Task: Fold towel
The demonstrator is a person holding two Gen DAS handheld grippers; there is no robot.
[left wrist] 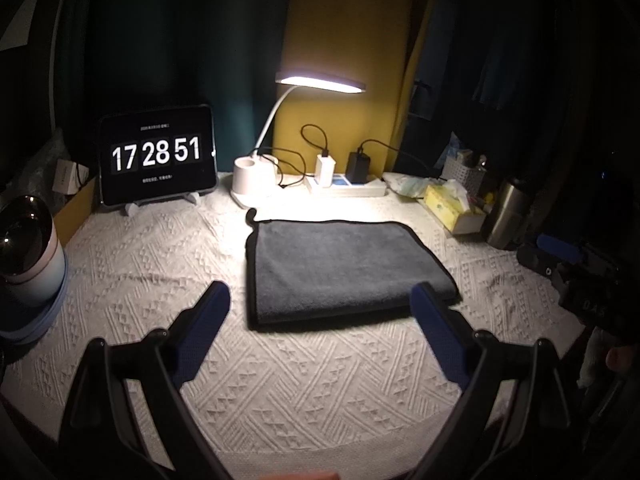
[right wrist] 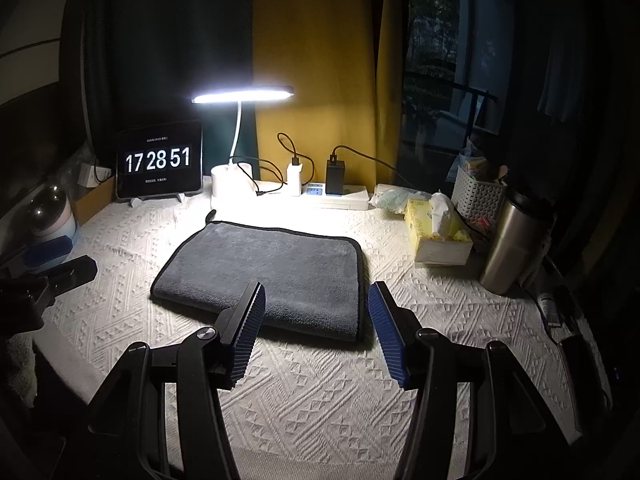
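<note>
A grey towel (left wrist: 344, 268) with black edging lies folded flat in a rectangle on the white patterned tablecloth (left wrist: 160, 264). It also shows in the right wrist view (right wrist: 272, 276). My left gripper (left wrist: 320, 300) is open and empty, held above the cloth just in front of the towel's near edge. My right gripper (right wrist: 316, 304) is open and empty, over the towel's near right corner. The right gripper also shows at the right edge of the left wrist view (left wrist: 576, 264), and the left gripper at the left edge of the right wrist view (right wrist: 52, 276).
At the back stand a tablet clock (left wrist: 158, 154), a lit desk lamp (left wrist: 320, 80), and a power strip with chargers (left wrist: 344, 184). At the right are a yellow tissue box (right wrist: 436, 232), a steel tumbler (right wrist: 512, 244) and a basket (right wrist: 480, 196). A round device (left wrist: 28, 252) sits left.
</note>
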